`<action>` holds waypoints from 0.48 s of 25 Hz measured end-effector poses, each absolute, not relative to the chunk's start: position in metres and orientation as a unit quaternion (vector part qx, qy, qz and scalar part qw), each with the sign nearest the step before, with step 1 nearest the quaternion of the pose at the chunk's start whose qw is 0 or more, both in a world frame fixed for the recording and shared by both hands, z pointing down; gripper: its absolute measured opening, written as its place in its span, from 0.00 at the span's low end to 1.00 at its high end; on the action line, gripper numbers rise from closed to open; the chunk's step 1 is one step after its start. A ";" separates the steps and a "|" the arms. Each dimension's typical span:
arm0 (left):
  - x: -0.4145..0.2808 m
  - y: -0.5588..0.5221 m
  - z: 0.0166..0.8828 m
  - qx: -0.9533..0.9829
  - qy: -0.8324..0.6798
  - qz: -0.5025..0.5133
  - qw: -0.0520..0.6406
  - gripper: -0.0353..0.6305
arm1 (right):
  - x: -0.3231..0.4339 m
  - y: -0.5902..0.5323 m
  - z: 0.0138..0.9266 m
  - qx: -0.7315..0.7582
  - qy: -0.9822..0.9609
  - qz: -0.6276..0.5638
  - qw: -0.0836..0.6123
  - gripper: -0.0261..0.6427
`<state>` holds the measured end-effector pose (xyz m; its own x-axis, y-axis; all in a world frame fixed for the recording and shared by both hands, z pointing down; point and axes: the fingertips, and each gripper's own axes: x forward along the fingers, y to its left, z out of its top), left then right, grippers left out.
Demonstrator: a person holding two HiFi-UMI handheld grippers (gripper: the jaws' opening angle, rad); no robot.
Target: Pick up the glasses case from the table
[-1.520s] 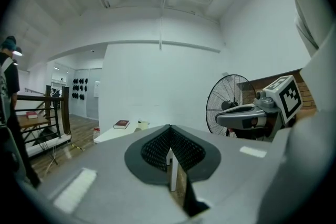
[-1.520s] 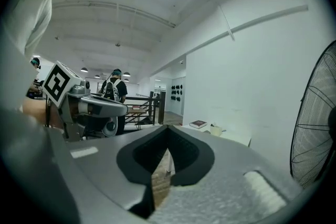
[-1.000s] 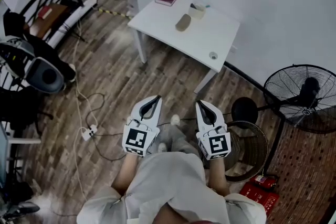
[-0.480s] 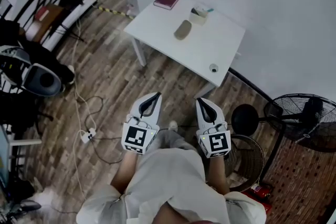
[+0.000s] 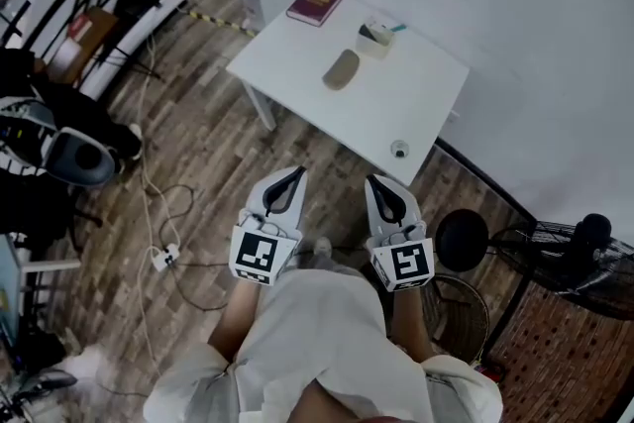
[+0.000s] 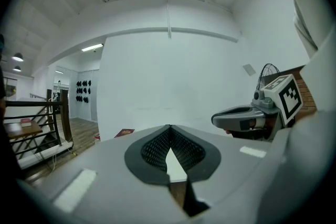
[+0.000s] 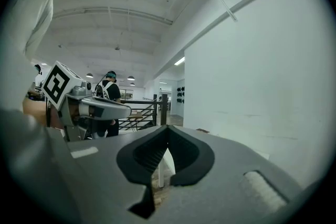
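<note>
The glasses case (image 5: 341,69) is seen well ahead, midway between left gripper (image 5: 293,175) and right gripper (image 5: 379,183), its long axis laid along them; both jaw pairs are pressed together, empty

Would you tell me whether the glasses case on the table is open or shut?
Shut: the glasses case lies flat on the table as one smooth oval, no lid raised.

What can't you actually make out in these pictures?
- Glasses case: head view, too small to show any clasp or seam.
- Book: head view, cover print too small to read.
- Round object at the table edge: head view, too small to identify.
- Fan: head view, cut by the right edge.
</note>
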<state>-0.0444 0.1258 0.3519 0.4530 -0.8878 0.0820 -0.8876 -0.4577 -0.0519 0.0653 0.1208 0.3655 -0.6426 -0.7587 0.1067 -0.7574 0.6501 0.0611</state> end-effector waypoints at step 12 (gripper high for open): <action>-0.044 0.083 0.351 -0.845 0.532 -0.049 0.004 0.08 | 0.059 0.074 0.370 0.397 -0.916 -0.003 0.060 0.04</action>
